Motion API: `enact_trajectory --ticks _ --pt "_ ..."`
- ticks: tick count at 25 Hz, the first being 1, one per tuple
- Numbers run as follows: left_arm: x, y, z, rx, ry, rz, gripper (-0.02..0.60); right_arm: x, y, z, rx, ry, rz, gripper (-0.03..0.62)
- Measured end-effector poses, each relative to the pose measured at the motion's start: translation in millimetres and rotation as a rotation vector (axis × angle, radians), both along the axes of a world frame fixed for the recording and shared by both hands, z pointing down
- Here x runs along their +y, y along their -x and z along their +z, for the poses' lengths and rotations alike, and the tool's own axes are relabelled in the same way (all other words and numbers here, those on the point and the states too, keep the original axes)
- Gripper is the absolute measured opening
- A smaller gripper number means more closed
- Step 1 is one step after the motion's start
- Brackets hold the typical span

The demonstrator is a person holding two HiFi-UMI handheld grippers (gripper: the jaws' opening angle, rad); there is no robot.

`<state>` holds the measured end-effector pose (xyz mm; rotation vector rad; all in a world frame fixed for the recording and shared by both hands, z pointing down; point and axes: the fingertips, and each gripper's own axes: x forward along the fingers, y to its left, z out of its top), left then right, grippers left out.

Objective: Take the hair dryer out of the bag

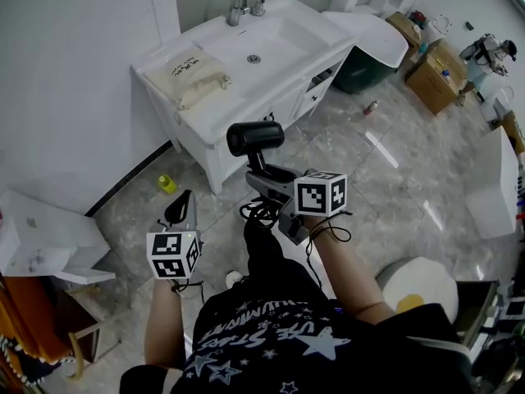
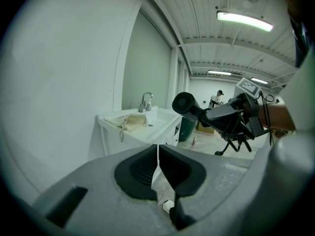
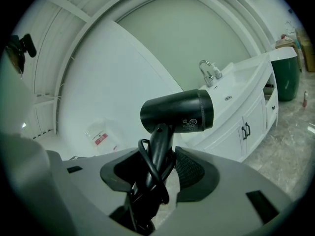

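Between the fingers [image 3: 191, 170] of our right gripper [image 3: 160, 167] stands the handle of the black plastic hair dryer [image 3: 179, 113]. They pinch it low down, and its barrel lies crosswise just above the fingertips. A black cord [image 3: 147, 181] is looped round the handle and runs back between the same fingers, so the grip takes in cord as well as handle.

We judge the dryer to be stiff and hard-shelled. It looks moderately heavy, and top-heavy too, since the barrel sits above the grip. The plastic looks smooth and likely slippery. The handle is the right place to hold it, close under the barrel, where the cord loops give the pads some bite. A looser or lower hold could let the barrel swing over.

Our left gripper [image 2: 158, 163] has its fingers pressed together with nothing between them. The dryer hangs up and to the right of them, well apart.

Well ahead of both pairs of fingers, the cream cloth drawstring bag [image 1: 193, 74] lies on the white vanity counter [image 1: 305, 21], to the left of the basin [image 1: 261, 46]. It is slumped and wrinkled, and a drawstring trails over the counter's front edge. We cannot see into its mouth, but it looks empty, and the dryer is plainly out of it.
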<state>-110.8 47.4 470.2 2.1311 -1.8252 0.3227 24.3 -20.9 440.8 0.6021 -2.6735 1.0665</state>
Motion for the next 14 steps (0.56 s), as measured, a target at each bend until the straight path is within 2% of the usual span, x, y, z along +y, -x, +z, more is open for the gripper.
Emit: enact_trajectory --ticks 8,14 --pt "60.4 -22.2 15.8 0.016 0.015 0.033 0.028 68.9 -32.3 17.3 0.008 0.016 0.05 0.209" --pt "82.7 -41.7 20.3 0.034 0.017 0.06 0.028 93.5 -47.2 27.1 0.019 0.026 0.068 0.209"
